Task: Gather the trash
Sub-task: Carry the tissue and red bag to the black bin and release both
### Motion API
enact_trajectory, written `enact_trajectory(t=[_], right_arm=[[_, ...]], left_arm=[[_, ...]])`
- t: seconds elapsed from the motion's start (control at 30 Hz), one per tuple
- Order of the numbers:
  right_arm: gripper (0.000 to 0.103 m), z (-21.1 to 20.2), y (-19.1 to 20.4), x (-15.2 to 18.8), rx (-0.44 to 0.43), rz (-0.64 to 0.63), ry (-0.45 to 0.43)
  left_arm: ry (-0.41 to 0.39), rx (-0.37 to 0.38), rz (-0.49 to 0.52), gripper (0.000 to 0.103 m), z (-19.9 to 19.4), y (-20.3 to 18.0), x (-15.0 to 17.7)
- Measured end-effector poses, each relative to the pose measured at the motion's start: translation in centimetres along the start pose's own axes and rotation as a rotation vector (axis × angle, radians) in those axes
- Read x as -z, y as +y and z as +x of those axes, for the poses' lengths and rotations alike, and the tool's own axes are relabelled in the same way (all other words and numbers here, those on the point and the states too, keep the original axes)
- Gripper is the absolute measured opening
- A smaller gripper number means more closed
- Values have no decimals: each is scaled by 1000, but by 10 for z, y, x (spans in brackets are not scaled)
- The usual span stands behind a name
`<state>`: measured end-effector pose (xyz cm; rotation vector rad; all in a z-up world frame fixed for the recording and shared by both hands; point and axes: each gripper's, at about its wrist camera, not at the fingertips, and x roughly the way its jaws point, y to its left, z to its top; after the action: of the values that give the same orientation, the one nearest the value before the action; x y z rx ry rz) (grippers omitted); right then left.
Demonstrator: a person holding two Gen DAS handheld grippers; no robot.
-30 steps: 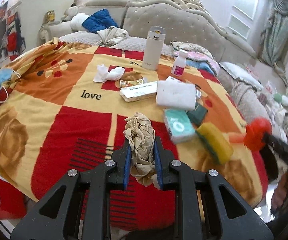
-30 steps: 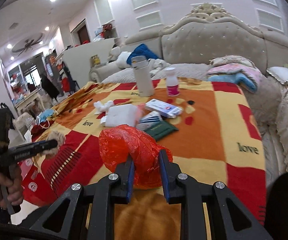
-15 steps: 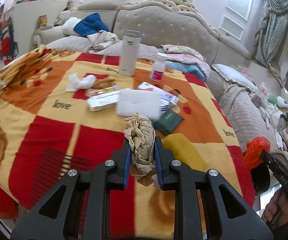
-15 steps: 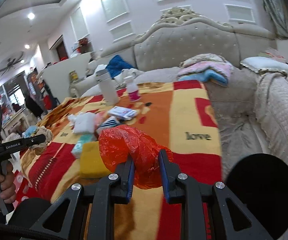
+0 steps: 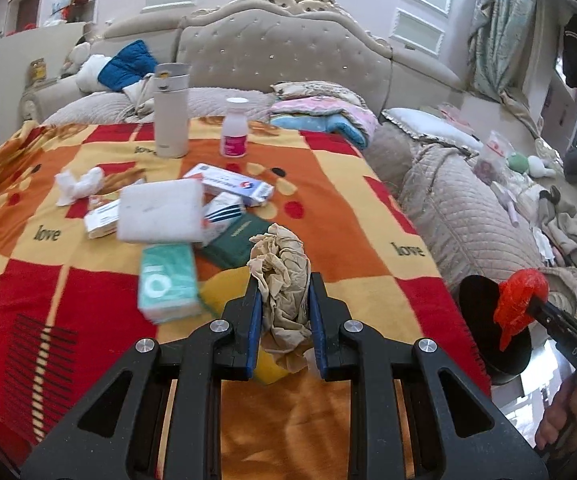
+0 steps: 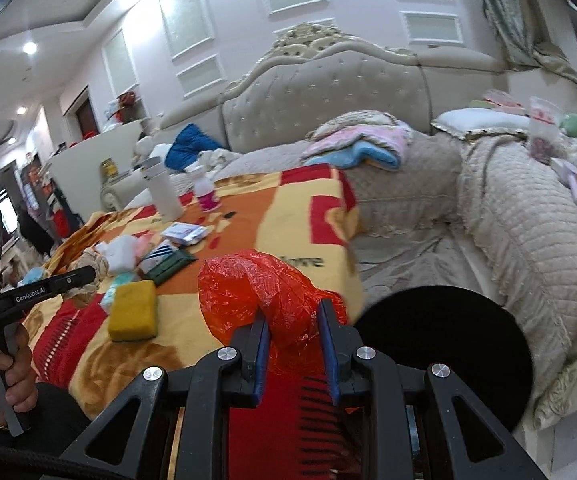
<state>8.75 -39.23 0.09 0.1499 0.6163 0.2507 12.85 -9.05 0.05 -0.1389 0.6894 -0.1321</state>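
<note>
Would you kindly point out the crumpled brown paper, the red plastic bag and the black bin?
crumpled brown paper (image 5: 282, 280), left wrist view, middle of the wad.
red plastic bag (image 6: 260, 296), right wrist view, bulging front.
black bin (image 6: 448, 356), right wrist view, dark opening.

- red/orange/yellow "love" blanket (image 5: 340, 216) covers the surface, draped over its edges
- far end: white flask (image 5: 171, 110) and pink-label bottle (image 5: 234, 128), both upright, near each other
- middle: crumpled white tissue (image 5: 78, 184), white pad (image 5: 160, 210) overlapping medicine boxes (image 5: 232, 184), dark green booklet (image 5: 234, 236)
- near edge: teal tissue pack (image 5: 168, 280), yellow sponge (image 6: 133, 310)
</note>
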Motion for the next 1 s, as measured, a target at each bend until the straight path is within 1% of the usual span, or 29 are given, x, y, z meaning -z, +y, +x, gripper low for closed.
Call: enact_trajectory(t=[0.13, 0.23, 0.3, 0.37, 0.43, 0.5, 0.53, 0.63, 0.8, 0.9, 1.0], right_arm=[[22, -10, -21, 3, 42, 9, 0], [22, -17, -37, 5, 76, 29, -1], [22, -22, -49, 6, 108, 46, -6], [22, -28, -62, 7, 155, 82, -14], [22, -32, -75, 9, 198, 122, -15], [22, -35, -87, 9, 235, 154, -17], [22, -36, -92, 10, 252, 166, -17], [22, -37, -100, 11, 288, 186, -10], [22, -30, -110, 14, 322, 216, 26], [22, -27, -114, 15, 339, 239, 35], [22, -25, -118, 17, 345, 272, 41]], left_arm=[[-13, 26, 33, 19, 8, -20, -2], [-5, 70, 81, 19, 18, -45, -2], [2, 121, 136, 19, 23, -64, 1], [-5, 188, 216, 19, 28, -90, 5], [-1, 256, 269, 19, 32, -111, 10], [20, 326, 308, 19, 41, -131, 14], [30, 348, 321, 19, 46, -139, 15], [57, 406, 352, 19, 60, -159, 17], [130, 543, 362, 19, 85, -189, 16], [164, 578, 372, 19, 98, -201, 18], [189, 590, 369, 19, 106, -206, 22]])
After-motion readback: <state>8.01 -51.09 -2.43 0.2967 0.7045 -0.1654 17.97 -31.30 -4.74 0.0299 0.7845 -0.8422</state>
